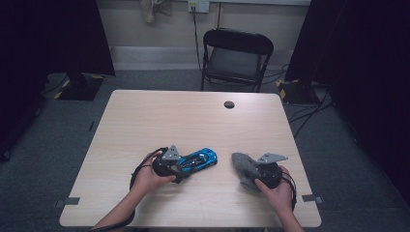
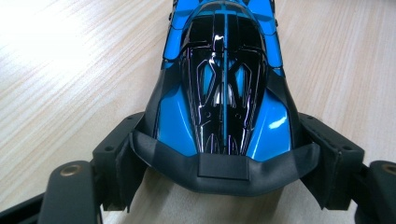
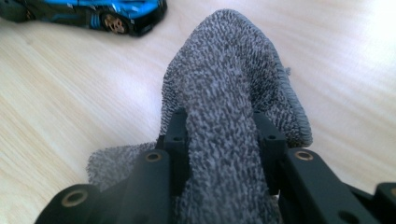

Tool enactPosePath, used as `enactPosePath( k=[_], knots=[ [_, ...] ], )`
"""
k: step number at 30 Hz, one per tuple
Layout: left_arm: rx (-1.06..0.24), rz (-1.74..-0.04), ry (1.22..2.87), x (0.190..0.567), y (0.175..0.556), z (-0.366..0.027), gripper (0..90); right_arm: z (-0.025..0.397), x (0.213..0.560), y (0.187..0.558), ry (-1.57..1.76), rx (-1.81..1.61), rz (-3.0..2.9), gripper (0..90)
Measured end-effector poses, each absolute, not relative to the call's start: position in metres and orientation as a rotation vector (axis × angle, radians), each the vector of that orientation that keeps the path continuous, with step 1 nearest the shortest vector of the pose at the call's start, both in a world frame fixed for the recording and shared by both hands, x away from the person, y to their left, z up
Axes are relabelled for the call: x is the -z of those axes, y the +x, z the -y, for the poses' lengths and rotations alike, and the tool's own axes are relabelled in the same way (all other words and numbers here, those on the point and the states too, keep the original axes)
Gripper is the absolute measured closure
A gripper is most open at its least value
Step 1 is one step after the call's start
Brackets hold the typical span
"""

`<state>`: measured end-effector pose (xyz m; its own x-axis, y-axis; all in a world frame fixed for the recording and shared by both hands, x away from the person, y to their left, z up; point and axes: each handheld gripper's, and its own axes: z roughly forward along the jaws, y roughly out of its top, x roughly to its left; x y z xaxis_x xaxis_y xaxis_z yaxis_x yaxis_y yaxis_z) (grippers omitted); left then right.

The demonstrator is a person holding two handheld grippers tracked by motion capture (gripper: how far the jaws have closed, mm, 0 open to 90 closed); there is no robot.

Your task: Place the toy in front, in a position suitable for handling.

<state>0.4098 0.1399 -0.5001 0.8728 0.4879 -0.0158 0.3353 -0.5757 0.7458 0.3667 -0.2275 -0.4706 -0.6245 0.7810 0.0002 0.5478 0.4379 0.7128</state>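
Note:
A blue and black toy car lies on the wooden table, near the front centre. My left gripper is shut on its rear end; in the left gripper view the car stretches away from me, its tail pinched between the two black jaws. A grey knitted cloth is bunched up to the right of the car. My right gripper is shut on a fold of that cloth, which rises between the jaws. The car's nose shows at the top left of the right gripper view.
A black folding chair stands beyond the table's far edge. A dark round cable hole sits near the far side of the tabletop. Dark curtains hang at both sides, and cables run over the floor at the right.

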Motion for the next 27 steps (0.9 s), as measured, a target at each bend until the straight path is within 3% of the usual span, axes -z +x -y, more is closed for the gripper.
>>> enactPosePath(
  k=[27],
  knots=[
    [-0.243, -0.592, 2.23, 0.5, 0.409, -0.14, 24.5, 0.18, 0.435, 0.388, 1.035, -1.136, -2.407, 66.5]
  ],
)
